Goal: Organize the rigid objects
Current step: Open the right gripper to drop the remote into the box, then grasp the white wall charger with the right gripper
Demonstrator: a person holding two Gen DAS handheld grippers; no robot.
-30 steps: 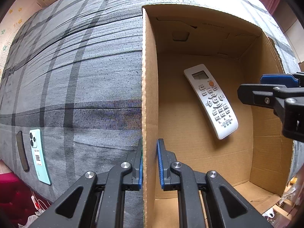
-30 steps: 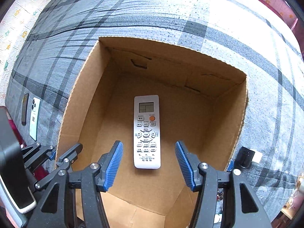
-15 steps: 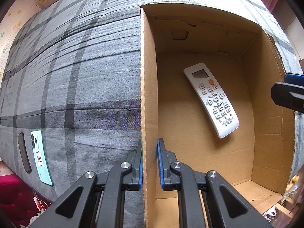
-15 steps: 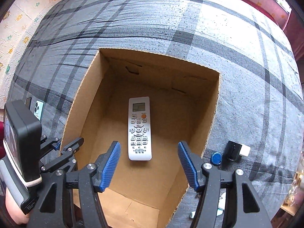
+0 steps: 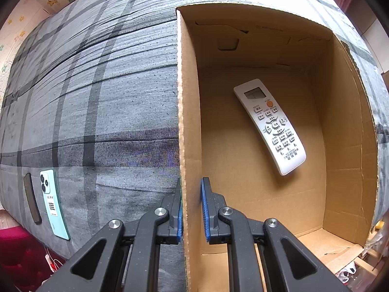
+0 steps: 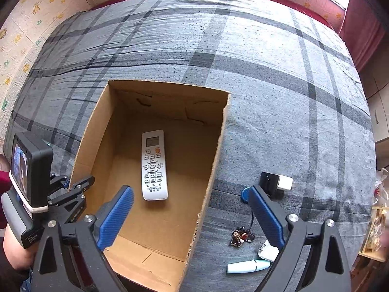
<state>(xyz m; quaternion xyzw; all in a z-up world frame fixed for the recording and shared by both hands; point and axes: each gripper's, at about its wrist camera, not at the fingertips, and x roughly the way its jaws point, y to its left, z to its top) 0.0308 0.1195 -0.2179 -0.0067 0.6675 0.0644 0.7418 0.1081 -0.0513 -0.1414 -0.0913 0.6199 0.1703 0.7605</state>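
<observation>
Left claw (image 5: 192, 209) clenched on the cardboard box (image 5: 188, 121) wall — right claw (image 6: 192, 216), lower frame, opening, empty; remote (image 6: 154, 165) lies inside.

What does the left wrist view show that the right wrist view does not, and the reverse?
Only the left wrist view: a mint-green smartphone lying camera side up beside a dark flat bar on the grey plaid bedcover.

Only the right wrist view: a black-and-white charger plug, a round blue tag, a beaded keychain and a pale blue tube, all outside the box; also the right gripper, its fingers opening, empty.

Both: the open brown cardboard box, the white remote control inside, and the left gripper shut on the box wall.
</observation>
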